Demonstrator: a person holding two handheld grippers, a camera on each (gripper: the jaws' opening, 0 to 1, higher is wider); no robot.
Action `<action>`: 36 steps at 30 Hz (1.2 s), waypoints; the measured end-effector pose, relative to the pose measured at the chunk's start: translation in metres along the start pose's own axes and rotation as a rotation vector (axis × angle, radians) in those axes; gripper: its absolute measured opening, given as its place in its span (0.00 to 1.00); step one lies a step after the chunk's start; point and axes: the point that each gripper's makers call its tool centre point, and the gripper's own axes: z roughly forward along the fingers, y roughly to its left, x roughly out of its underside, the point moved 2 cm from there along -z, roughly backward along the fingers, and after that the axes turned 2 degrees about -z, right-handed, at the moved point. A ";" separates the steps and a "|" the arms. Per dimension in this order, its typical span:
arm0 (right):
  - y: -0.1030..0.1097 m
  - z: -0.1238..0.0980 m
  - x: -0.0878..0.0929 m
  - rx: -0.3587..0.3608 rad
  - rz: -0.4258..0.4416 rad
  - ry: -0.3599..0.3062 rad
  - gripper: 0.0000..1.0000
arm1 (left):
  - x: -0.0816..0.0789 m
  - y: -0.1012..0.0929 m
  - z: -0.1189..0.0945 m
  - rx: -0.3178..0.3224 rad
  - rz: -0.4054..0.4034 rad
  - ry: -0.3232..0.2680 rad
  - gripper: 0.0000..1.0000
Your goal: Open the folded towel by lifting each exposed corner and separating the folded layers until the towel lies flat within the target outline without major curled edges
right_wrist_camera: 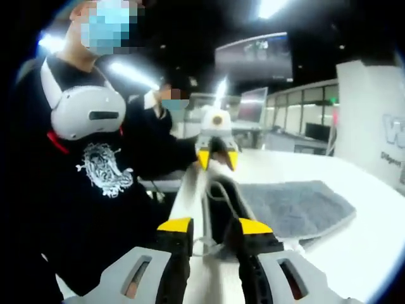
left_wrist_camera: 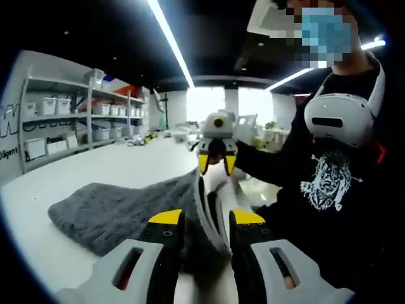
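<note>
I have the grey towel (left_wrist_camera: 120,212) stretched between my two grippers above the white table (left_wrist_camera: 95,168), its edge pulled taut in a line from one claw to the other while the rest of the cloth sags down and lies in a heap on the tabletop. My left gripper (left_wrist_camera: 201,223) has its jaws closed down onto the towel's near corner, the layered hem pinched between the yellow tips. My right gripper (right_wrist_camera: 215,229) is likewise clamped on the opposite corner; in the right gripper view the towel (right_wrist_camera: 297,206) spreads flat to the right of the hem.

My worry is that I may be holding more than one layer in each claw; if so, pulling apart will only drag the fold along and not open it. Too much tension could also slip a corner out, and the hem would curl as it drops. I cannot make out a target outline on the table.

Room looks generous: bare table lies left and far. The person's dark sleeve (left_wrist_camera: 266,164) and body crowd the right side, and shelves (left_wrist_camera: 57,120) stand well beyond the far left edge.
</note>
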 end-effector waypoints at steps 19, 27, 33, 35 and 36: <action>-0.060 -0.034 -0.038 0.364 0.170 -0.207 1.00 | -0.014 0.035 -0.017 -0.372 -0.001 0.022 1.00; -0.085 -0.055 -0.037 0.488 0.181 -0.224 1.00 | -0.036 0.059 -0.044 -0.602 -0.030 -0.067 1.00; -0.090 -0.065 -0.041 0.564 0.154 -0.232 1.00 | -0.046 0.075 -0.078 -0.805 -0.005 -0.086 1.00; -0.091 -0.068 -0.040 0.589 0.159 -0.223 1.00 | -0.045 0.075 -0.081 -0.826 -0.016 -0.080 1.00; -0.091 -0.069 -0.041 0.599 0.160 -0.223 1.00 | -0.045 0.073 -0.083 -0.821 -0.027 -0.083 1.00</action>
